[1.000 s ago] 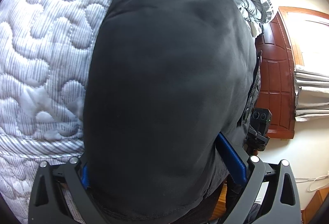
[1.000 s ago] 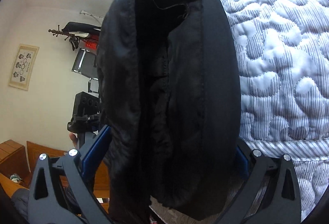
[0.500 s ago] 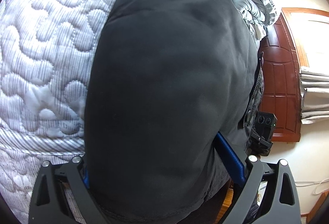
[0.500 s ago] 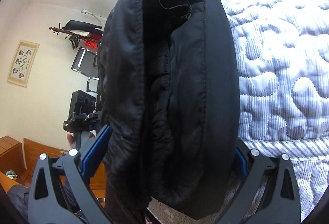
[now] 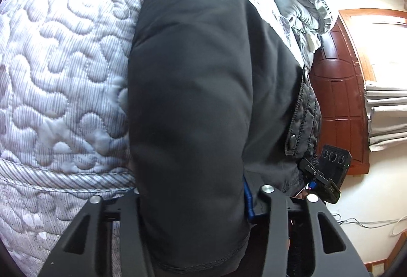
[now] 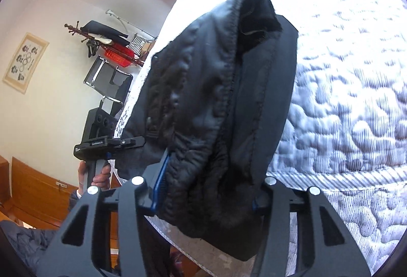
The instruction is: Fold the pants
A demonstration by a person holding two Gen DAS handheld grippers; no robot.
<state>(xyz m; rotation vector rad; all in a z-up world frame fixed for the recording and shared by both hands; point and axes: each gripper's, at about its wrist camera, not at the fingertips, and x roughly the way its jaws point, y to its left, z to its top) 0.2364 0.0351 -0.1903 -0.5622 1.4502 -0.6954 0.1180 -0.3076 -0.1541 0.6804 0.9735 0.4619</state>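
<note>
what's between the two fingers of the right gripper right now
In the right wrist view, a bunched fold of the black pants fills the gap at the right gripper, fabric pressed against both fingers. The quilted mattress lies behind.

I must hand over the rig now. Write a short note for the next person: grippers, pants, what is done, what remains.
Left gripper: shut on the black pants.
Right gripper: shut on the same pants, at the bunched waistband part.
Pants: held between both grippers over the edge of the quilted mattress; the far end lies on it.
Done: the cloth looks doubled over.
Left: lay it flat, release, and probably fold once more.
</note>
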